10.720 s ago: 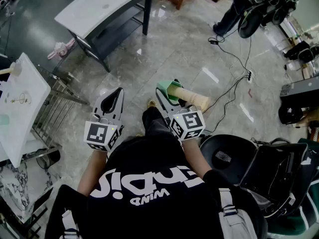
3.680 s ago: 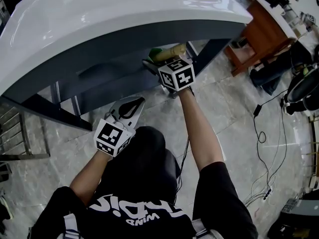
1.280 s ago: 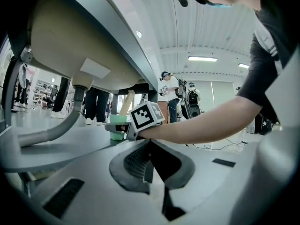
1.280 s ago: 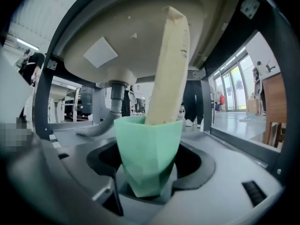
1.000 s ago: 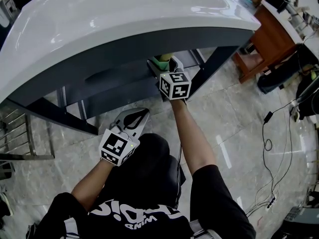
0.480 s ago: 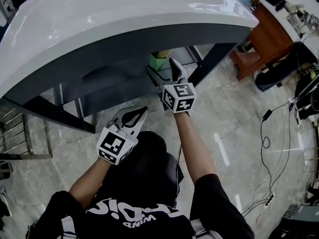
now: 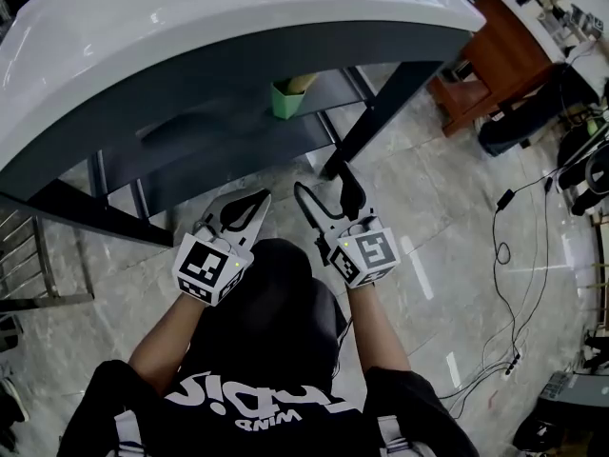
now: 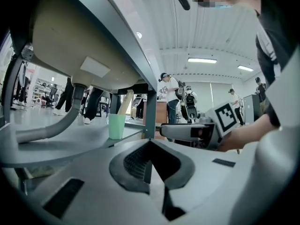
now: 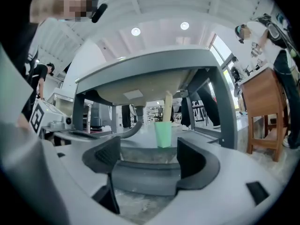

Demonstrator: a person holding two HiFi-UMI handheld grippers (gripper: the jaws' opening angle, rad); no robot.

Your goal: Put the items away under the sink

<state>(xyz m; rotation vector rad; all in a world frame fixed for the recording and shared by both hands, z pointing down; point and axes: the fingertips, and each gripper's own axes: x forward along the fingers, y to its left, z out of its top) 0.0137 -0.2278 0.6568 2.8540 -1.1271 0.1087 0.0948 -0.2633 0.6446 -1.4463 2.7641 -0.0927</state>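
Nearest you, your left tool (image 7: 249, 205) has its jaws pressed together on nothing, held level above the floor (image 7: 433, 231). Just beside it, your right tool (image 7: 325, 187) is spread wide. Its jaws have just been opening, and nothing lies between them. Both point toward the shelf (image 7: 228, 139) under the sink (image 7: 190, 27).

Farther on, the green cup (image 7: 284, 100) stands on that shelf toward its right end, well apart from both tools, upright with its mouth up. One pale stick-like item (image 7: 304, 83) stands in it. Its long axis is nearly vertical with a slight lean, and its top rises above the rim toward the sink's underside.
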